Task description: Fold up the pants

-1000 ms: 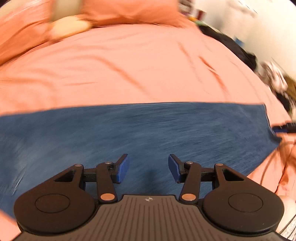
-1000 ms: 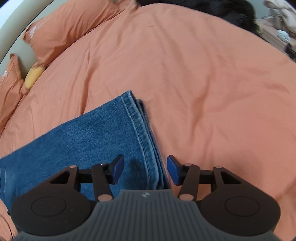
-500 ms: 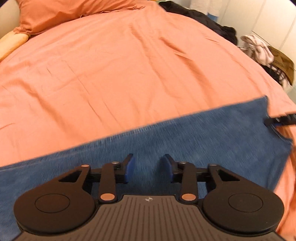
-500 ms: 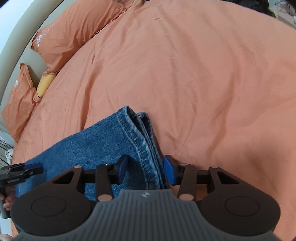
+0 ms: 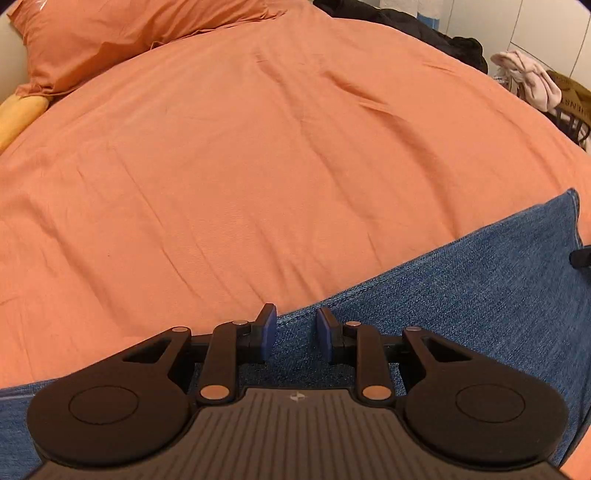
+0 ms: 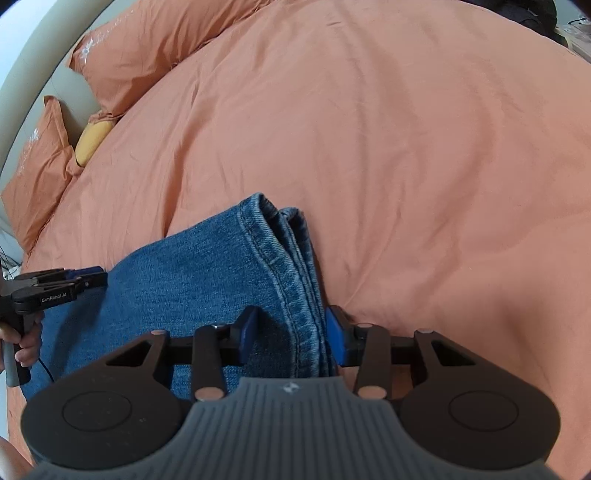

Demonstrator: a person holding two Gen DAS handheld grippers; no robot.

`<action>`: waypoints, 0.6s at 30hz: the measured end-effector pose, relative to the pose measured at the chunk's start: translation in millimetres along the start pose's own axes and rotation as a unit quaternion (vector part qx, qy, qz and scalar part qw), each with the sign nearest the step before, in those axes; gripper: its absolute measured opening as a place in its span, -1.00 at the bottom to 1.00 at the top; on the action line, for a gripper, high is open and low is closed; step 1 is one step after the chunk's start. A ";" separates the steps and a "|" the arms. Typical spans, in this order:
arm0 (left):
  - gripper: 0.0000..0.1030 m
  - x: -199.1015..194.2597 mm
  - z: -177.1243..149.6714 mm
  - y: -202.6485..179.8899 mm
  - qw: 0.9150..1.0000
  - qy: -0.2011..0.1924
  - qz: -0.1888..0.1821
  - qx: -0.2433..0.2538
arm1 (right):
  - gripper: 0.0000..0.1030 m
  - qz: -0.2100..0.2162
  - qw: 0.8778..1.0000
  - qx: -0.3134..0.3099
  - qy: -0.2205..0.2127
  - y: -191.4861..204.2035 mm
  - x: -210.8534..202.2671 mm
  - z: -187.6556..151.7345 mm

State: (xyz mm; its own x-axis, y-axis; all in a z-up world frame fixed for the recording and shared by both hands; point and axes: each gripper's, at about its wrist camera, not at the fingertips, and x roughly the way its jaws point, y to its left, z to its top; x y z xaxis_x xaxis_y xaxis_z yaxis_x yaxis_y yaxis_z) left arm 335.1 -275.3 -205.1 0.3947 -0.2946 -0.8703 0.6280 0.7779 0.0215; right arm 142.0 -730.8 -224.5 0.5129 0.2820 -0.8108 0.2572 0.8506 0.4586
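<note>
jeans (image 6: pixel 192 288) lie flat on the bed (image 6: pixel 406 166), legs stacked, at the near edge of the orange cover. long axis runs along that near edge, side to side in both views. the hem end (image 6: pixel 284 243) points toward the right tool, layers of hem stacked and slightly fanned, stitched seam running back toward the camera. in the left wrist view the jeans (image 5: pixel 461 295) make a blue band slanting up to the right, far edge straight against the cover (image 5: pixel 258 166).

right tool (image 6: pixel 290 332): jaws have just been closing, hem layers sit between them, right pad against the fold edge, left pad close to the denim, full pinch can't be confirmed. left tool (image 5: pixel 293 330): jaws have just been closing, narrow gap left, far edge of the jeans between the pads, pads not pressing on it. left tool (image 6: pixel 88 277) also seen from the right wrist view at the jeans' left part, a hand (image 6: pixel 26 339) on its handle.

open room: broad bare cover beyond the jeans up to the pillows (image 6: pixel 147 48) at the head end. yellow cushion (image 6: pixel 92 142) by the pillows. dark clothes (image 5: pixel 424 26) and a basket of laundry (image 5: pixel 546 92) past the far right edge.
</note>
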 end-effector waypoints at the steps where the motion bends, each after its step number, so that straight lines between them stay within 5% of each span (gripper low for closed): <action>1: -0.36 -1.4 0.2 -0.1 1.000 0.001 0.000 -0.002 | -0.38 -0.002 1.000 0.005 -0.001 -0.3 -0.5 -0.2; 6: -0.38 -14.8 4.7 -0.9 1.000 0.003 0.009 -0.001 | -0.83 -0.023 1.000 0.013 -0.004 4.7 -9.6 -0.8; 11: -0.41 -57.0 -9.3 -3.0 1.000 -0.024 -0.018 0.006 | -0.89 -0.033 0.999 0.000 -0.016 24.6 -31.8 6.8; 18: -0.43 -104.8 -55.2 -23.9 0.992 -0.042 -0.082 0.084 | -0.92 -0.026 0.999 -0.009 -0.019 76.6 -83.5 16.5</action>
State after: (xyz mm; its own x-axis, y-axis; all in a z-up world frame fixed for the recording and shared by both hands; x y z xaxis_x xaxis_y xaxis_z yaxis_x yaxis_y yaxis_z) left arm 241.7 -232.5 -141.6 0.3274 -0.4599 -0.8254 0.7882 0.6147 -0.0299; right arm 132.4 -696.5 -115.7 0.5294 0.2212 -0.8190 0.2696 0.8715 0.4097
